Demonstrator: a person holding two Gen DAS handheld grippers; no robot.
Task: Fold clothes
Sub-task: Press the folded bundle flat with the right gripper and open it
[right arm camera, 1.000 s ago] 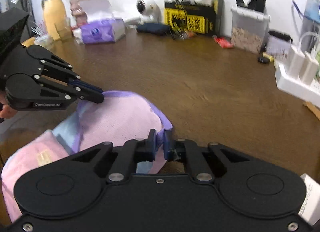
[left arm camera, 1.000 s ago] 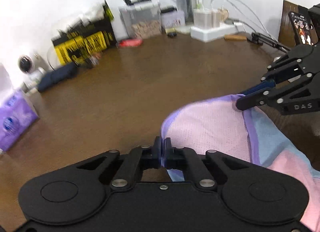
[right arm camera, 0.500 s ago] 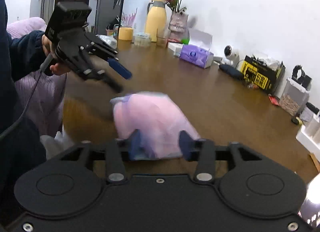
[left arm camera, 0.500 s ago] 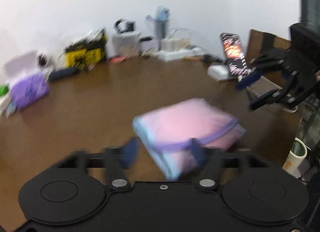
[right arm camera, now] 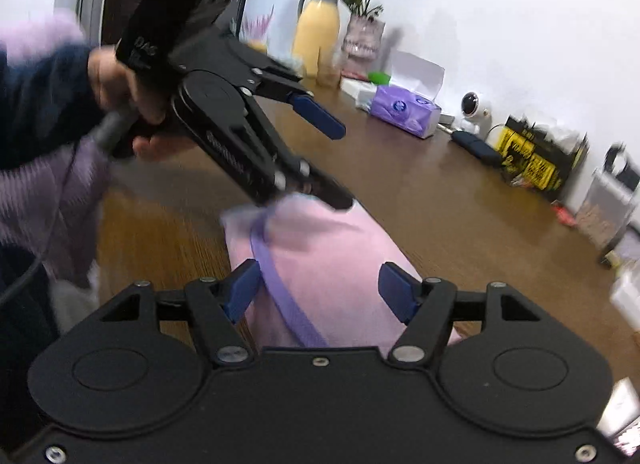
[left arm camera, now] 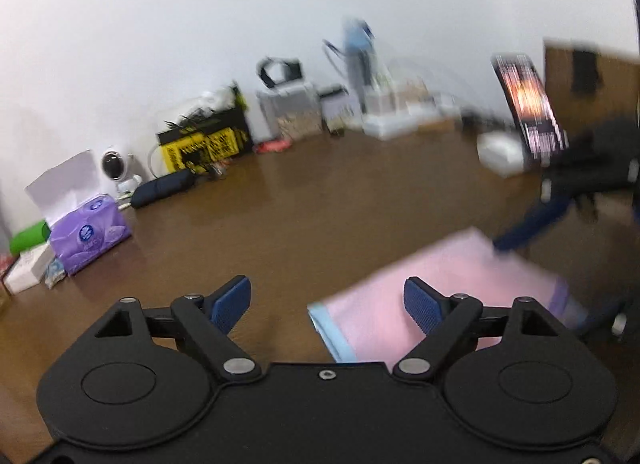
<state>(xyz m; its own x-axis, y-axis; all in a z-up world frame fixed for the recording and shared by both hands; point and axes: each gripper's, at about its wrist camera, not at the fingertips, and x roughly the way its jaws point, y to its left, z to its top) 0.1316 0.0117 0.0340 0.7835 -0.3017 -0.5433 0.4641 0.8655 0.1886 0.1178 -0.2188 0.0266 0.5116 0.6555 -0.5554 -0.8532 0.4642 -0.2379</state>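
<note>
A folded pink garment (left arm camera: 460, 280) with a light blue edge and a purple band (right arm camera: 276, 284) lies flat on the brown table (left arm camera: 300, 215). My left gripper (left arm camera: 326, 300) hangs just before its near left corner, jaws opening, nothing pressed between the pads. In the right wrist view a hand holds the left gripper (right arm camera: 336, 161), whose lower finger sits at the garment's far corner. My right gripper (right arm camera: 320, 290) stands open over the garment's (right arm camera: 332, 252) near end, its pads apart from the cloth. The right gripper (left arm camera: 560, 203) also shows, blurred, beyond the garment in the left wrist view.
Along the wall stand a purple tissue box (left arm camera: 90, 232), a small white camera (left arm camera: 116, 167), a yellow-and-black box (left arm camera: 204, 147), a plastic container (left arm camera: 292, 111) and a lit phone (left arm camera: 528, 107). A yellow jug (right arm camera: 318, 35) and a flower vase (right arm camera: 362, 35) stand at the table's far end.
Both grippers were shut on the garment's purple-edged hem. They have let go, opened and drawn back, and the garment now lies folded on the table.
</note>
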